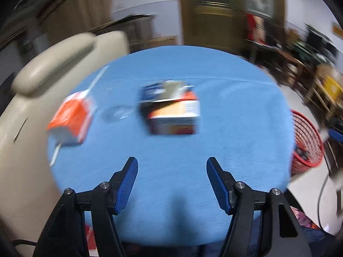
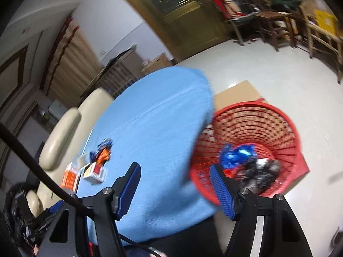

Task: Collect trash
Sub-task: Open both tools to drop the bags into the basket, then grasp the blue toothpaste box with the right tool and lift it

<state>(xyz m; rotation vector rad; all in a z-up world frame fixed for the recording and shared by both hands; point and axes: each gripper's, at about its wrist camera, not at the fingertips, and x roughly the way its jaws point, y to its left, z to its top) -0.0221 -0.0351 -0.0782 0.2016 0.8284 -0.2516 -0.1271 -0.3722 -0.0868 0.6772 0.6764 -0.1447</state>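
We had both grippers, left (image 1: 172,165) and right (image 2: 175,170), wide open and empty, so squaring up on the blue-orange carton (image 1: 171,109) seemed smartest.

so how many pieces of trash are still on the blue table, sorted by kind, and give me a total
Orange and white carton: 1
Open blue, orange and white box: 1
Clear plastic wrapper, blurred: 1
Total on the blue table: 3
Some trash is already in the red basket, but it is too blurred to count.
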